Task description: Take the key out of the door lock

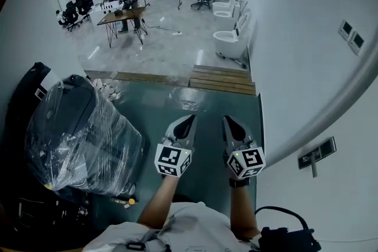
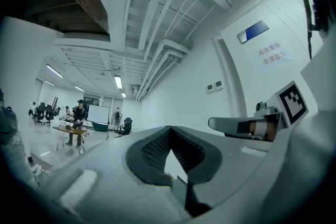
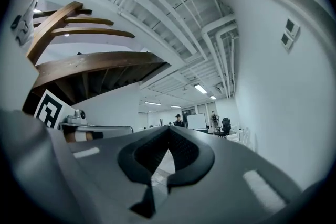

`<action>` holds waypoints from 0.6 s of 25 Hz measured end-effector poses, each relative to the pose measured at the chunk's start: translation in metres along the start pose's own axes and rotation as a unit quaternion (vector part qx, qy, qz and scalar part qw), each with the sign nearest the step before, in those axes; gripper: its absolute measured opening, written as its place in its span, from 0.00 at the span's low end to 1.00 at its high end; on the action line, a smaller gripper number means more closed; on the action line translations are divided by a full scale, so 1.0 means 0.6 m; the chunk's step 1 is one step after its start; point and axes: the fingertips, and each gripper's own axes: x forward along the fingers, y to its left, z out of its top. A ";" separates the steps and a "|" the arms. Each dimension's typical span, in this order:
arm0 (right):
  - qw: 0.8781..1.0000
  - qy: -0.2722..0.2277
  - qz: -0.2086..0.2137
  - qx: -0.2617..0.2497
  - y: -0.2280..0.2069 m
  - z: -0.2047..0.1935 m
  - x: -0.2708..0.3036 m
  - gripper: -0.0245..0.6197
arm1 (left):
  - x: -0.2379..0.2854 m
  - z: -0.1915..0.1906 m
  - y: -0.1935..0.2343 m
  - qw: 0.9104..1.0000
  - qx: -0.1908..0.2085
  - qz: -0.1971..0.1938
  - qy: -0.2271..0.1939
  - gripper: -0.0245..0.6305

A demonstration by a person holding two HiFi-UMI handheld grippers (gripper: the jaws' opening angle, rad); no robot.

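In the head view my left gripper and right gripper are held side by side in front of me, pointing level down the room. Both are shut with nothing between the jaws. A dark lock plate with a lever handle sits on the white door to my right, apart from both grippers. I cannot make out a key on it. The left gripper view shows its shut tips and the right gripper beside it. The right gripper view shows its shut tips with the left gripper at the left.
A bulky thing wrapped in clear plastic stands close on my left. Ahead are wooden steps, white toilets along the right wall, and a table with people around it. A black device with cable hangs by my right side.
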 end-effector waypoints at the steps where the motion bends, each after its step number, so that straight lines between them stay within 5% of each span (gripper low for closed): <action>1: 1.000 -0.002 -0.009 0.014 -0.020 -0.005 -0.004 0.05 | 0.018 -0.005 -0.008 1.000 -0.001 -0.011 0.003 0.04; 4: 0.998 -0.018 -0.026 0.047 -0.073 -0.004 -0.009 0.05 | 0.079 -0.024 -0.032 0.999 -0.004 -0.046 0.014 0.04; 9: 0.996 -0.016 -0.085 0.027 -0.179 -0.009 -0.004 0.05 | 0.226 -0.039 -0.086 0.991 -0.023 -0.130 0.015 0.04; 15: 0.978 -0.022 -0.209 -0.012 -0.362 0.022 -0.025 0.05 | 0.437 -0.011 -0.225 0.959 -0.024 -0.282 -0.009 0.04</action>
